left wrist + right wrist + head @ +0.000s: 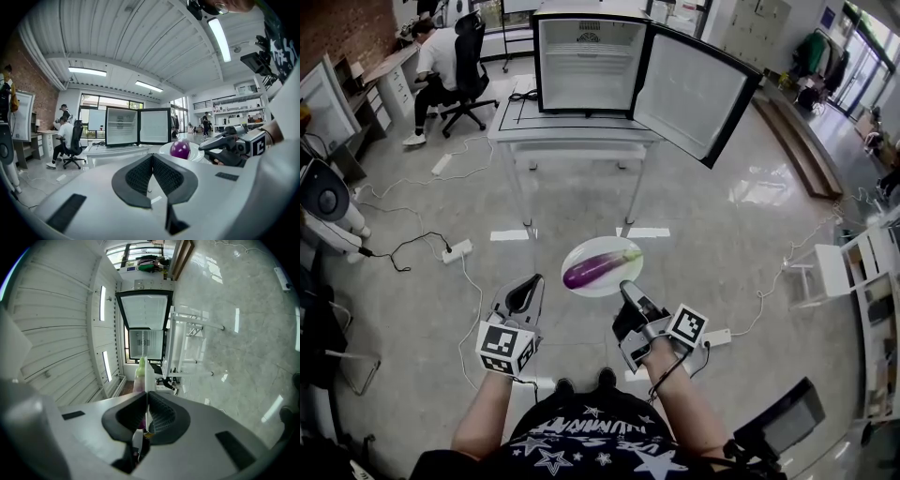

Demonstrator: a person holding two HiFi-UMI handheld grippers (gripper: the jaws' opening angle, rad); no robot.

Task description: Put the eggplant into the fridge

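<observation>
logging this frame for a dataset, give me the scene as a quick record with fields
eggplant: lies on a white plate, held above the floor
right hand-held gripper: jaws shut on the plate's rim
left hand-held gripper: jaws together, nothing between them
fridge: ahead on a table, door open
task state: eggplant not yet in the fridge

Glossy purple eggplant point(600, 266), smooth white plate point(592, 247), shiny polished floor point(722, 234)

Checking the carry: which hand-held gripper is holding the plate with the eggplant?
The right hand-held gripper: its jaws pinch the rim of the white plate, with the eggplant lying on it. The left hand-held gripper is shut on nothing.
</observation>
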